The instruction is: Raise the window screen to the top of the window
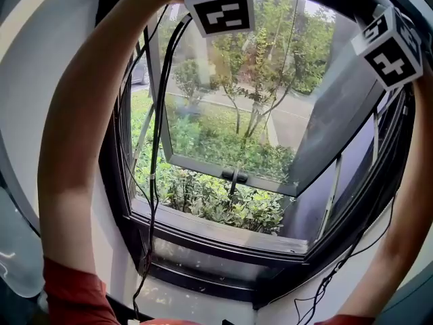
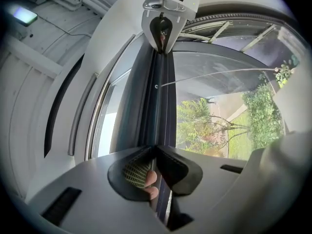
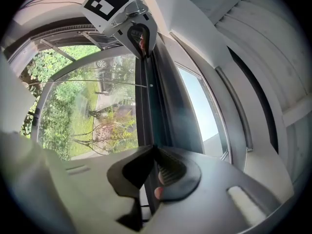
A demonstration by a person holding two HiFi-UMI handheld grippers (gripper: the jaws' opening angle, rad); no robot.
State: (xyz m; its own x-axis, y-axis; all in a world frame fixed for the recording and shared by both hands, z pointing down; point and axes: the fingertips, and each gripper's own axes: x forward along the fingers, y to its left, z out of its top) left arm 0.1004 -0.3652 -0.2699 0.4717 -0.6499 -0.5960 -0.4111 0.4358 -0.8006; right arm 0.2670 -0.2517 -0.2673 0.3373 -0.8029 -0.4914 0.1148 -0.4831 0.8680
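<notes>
The left hand-held gripper (image 2: 155, 149) and right hand-held gripper (image 3: 152, 149) are clamping the window screen's bar (image 2: 159, 96), well apart, likely keeping this slim, stiff, light rail rising level.

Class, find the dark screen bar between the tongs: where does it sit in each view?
Head view: cannot be picked out; only the tongs' marker cubes show, at the top.
Left gripper view: screen bar runs from the left tongs, bottom centre, up to the right tongs.
Right gripper view: mirrored, from the right tongs up to the left tongs.
Shared landmark: thin-trunked trees outside.
</notes>
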